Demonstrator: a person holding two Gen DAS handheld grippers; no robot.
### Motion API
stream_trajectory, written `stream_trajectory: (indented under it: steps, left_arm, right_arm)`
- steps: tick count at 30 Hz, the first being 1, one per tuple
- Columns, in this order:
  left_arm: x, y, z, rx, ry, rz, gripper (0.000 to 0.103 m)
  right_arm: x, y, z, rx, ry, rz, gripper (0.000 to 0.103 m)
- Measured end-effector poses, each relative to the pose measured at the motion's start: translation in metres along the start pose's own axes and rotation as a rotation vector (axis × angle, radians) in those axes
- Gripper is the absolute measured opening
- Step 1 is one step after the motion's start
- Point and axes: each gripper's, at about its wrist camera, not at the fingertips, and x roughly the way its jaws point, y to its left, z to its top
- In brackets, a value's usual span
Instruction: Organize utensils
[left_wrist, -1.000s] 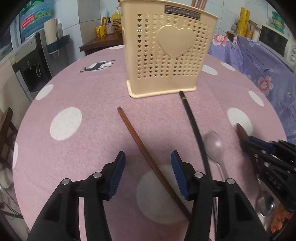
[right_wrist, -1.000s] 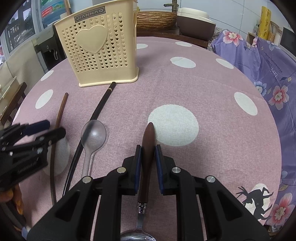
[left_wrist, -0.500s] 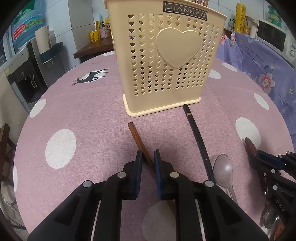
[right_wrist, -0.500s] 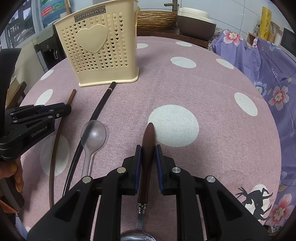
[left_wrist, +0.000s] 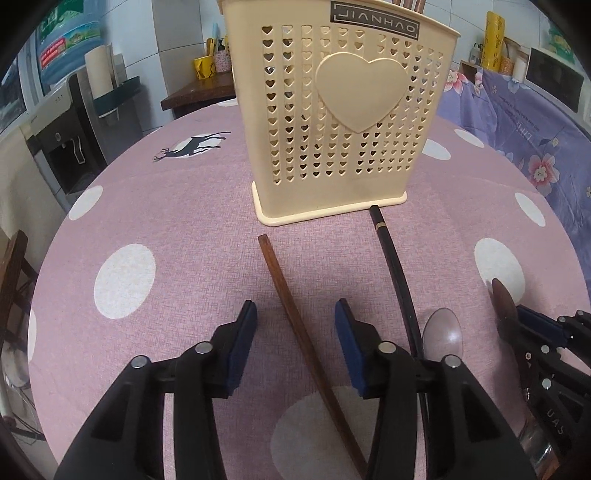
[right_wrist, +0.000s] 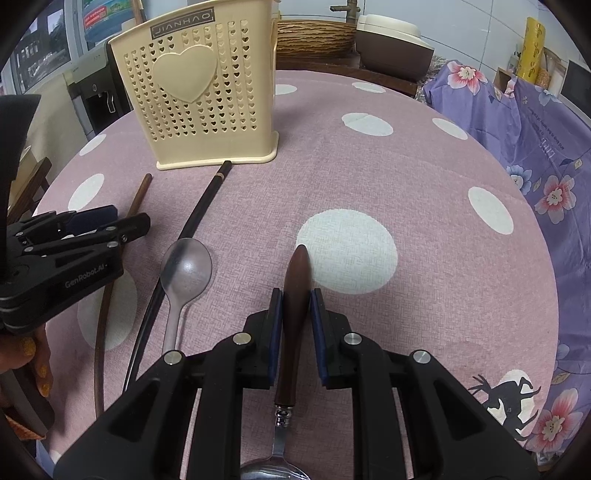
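- We held our left gripper (left_wrist: 295, 332), jaws open, astride the brown chopstick (left_wrist: 291, 314) at lower centre, ready to pinch.
- Our right gripper (right_wrist: 296, 325) clamped the spoon (right_wrist: 293, 295) by its wooden handle, bound for the holder (right_wrist: 195, 92).

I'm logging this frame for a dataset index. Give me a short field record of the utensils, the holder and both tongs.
holder: cream perforated caddy, upright on the pink dotted tablecloth
left tongs: open, straddling the brown chopstick, which lies flat
right tongs: shut on wooden-handled spoon, handle pointing forward
black chopstick: flat, far tip near the caddy's base
plain metal spoon: flat between black chopstick and wooden-handled spoon
in caddy: some stick tops visible at the rim
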Motion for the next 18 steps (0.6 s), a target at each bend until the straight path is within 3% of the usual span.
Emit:
stream_trajectory:
  steps: [4,18]
  left_arm:
    - [0.0032,-0.0012,0.0063,0.003,0.005,0.011,0.013]
    - [0.0068,-0.0090,0.0112,0.014,0.003,0.010,0.010]
  right_arm:
    - [0.0012,0.0018,0.0022,-0.017,0.004,-0.003,0.017]
    - [0.0019,0.0033,0.0054,-0.037,0.001,0.004,0.016]
